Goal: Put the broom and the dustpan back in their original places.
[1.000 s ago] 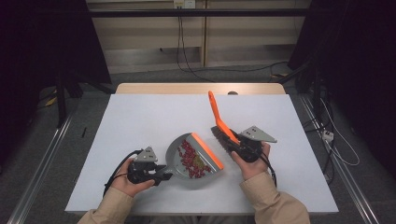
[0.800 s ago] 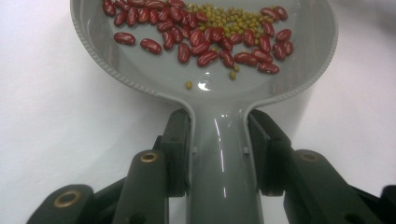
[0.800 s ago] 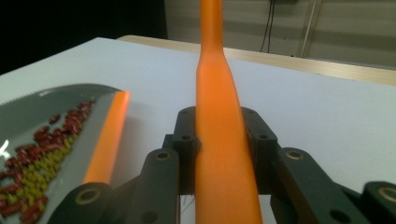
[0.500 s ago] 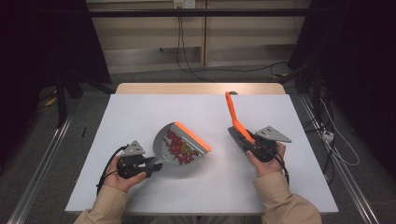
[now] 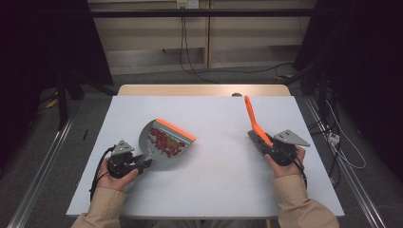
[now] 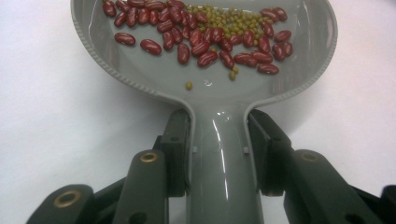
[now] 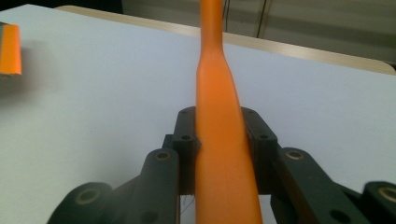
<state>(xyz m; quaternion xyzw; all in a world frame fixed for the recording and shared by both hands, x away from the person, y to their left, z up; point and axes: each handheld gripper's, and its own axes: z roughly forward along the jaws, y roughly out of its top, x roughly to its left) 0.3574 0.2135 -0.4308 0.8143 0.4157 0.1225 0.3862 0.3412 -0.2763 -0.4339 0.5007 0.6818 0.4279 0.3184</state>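
The left claw [image 5: 139,165] is clamped on the grey handle of the dustpan [image 5: 164,142], its two black jaws pressing on either side of the stem, as the left gripper view shows plainly. The pan sits on the near-left part of the white bench [image 5: 218,190], its handle running back toward the person and its orange lip [image 5: 176,129] facing away and to the right. Red kidney beans [image 6: 201,46] and small green beans [image 6: 219,18] lie in a loose heap inside the pan, toward its mouth.

The right claw [image 5: 267,146] is clamped on the brush [image 5: 254,124], gripping it low down so the long orange handle slants up and away over the bench, bristle end near the hand. From the right gripper view, the pan's orange lip shows far off at the left edge.

Dustpan and brush stand well apart, with bare bench between them. I judge the sweeping done and the load gathered; what matters next is keeping the pan level, since its open mouth points away from the claw and any forward tilt would spill the beans. Nothing stands in the way on the bench.
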